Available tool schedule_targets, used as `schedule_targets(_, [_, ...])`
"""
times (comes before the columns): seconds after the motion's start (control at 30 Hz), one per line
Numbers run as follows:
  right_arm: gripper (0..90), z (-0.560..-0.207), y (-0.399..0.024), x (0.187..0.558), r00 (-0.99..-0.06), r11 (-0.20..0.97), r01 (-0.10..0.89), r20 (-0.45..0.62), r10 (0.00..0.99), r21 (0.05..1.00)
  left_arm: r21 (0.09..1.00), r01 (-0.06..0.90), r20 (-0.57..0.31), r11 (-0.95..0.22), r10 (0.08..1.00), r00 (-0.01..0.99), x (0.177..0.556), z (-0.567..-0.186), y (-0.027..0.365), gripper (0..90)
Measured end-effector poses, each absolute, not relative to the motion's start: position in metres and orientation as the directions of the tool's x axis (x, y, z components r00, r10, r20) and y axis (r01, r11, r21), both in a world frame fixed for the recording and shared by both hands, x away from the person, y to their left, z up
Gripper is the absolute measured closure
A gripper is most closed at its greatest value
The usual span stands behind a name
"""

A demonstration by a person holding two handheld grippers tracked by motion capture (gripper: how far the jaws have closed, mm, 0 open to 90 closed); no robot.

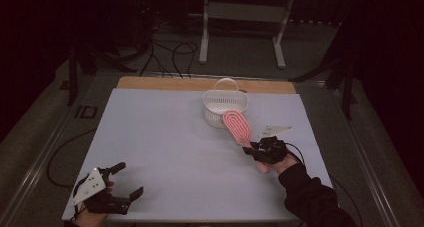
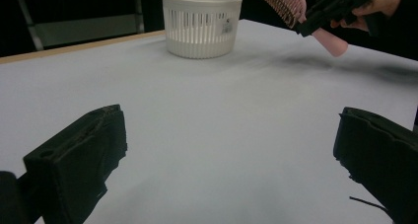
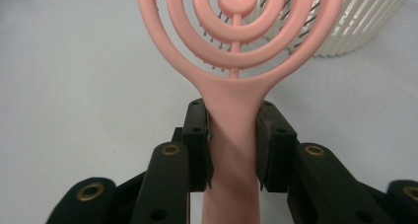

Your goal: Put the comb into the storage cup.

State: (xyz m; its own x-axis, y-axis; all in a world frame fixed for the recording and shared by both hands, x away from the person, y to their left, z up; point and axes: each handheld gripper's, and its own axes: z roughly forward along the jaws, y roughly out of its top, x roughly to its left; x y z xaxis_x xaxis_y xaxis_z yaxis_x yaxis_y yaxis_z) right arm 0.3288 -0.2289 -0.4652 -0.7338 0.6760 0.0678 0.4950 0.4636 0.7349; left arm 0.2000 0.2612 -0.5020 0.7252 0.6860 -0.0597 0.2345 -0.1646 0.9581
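Right gripper view: right gripper (image 3: 232,135) pinching pink hairbrush (image 3: 236,61) by the handle, both pads pressed on its sides; ringed brush head just beyond the jaw tips, white basket (image 3: 365,21) behind it. High view: brush head (image 1: 236,125) over the basket rim (image 1: 225,99). Left gripper view: left gripper (image 2: 231,160) spread wide, bare white table (image 2: 222,115) between the jaws

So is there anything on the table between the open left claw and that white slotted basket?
Nothing: in the left gripper view, bare pale tabletop runs from the left claw to the white slotted plastic basket. The high view shows the same.
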Motion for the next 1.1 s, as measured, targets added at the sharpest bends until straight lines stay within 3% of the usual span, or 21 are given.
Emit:
schedule_targets(0.33, [70.4,-0.463,-0.238,0.324,-0.734,0.351,0.458,0.125,0.667,0.817,0.958,0.236,-0.063,-0.161,0.687,0.724,0.2,-0.502,0.261,0.0])
schedule_targets(1.1, [70.4,-0.47,-0.25,0.302,-0.783,0.238,0.289,0.086,0.617,0.927,0.958,0.238,-0.064,-0.16,0.69,0.721,0.2,-0.502,0.262,0.0])
